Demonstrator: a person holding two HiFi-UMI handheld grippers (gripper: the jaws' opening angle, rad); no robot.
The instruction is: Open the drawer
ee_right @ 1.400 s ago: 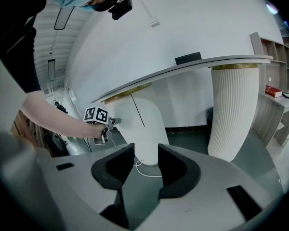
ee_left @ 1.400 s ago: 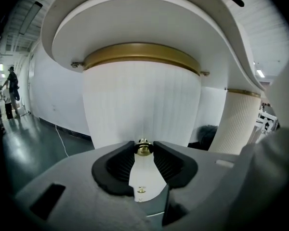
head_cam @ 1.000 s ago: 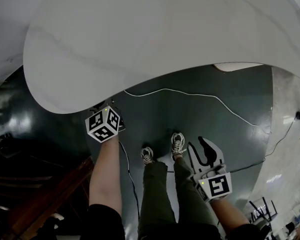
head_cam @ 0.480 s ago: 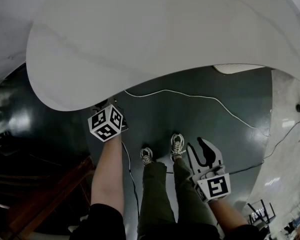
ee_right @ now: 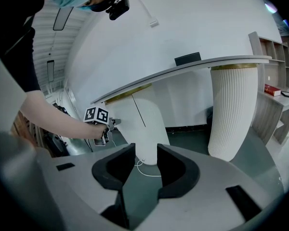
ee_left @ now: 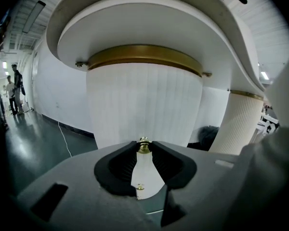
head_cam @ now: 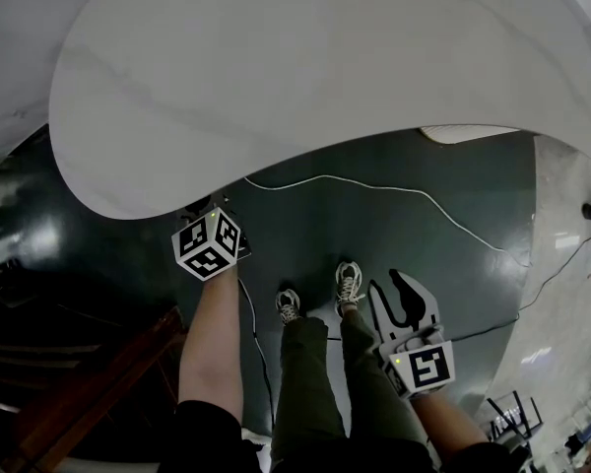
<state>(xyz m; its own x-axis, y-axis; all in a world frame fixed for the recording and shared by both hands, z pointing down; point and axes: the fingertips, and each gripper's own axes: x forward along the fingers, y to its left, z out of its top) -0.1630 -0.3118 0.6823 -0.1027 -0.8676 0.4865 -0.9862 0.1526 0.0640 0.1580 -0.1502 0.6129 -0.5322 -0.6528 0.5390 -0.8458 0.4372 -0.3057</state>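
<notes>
Overhanging the floor, the white counter (head_cam: 305, 87) caps a ribbed pedestal (ee_left: 144, 105) beneath its edge. Left gripper (ee_left: 144, 147): fingers (ee_left: 121, 165) nearly closed, tips pinching the brass drawer knob (ee_left: 144, 145), whose axis points back along them. Right gripper (ee_right: 146, 154): fingers apart, empty, off the counter's edge.

No words, numbers or brand marks can be read anywhere. The only printed signs are black-and-white square markers. They stand on the left cube (head_cam: 209, 244) and on the right cube (head_cam: 426, 368), each behind its fingers. They show coded blocks, not letters. A red book (ee_right: 272, 89) lies far right of the right fingers, and any print on it is too small to make out.
</notes>
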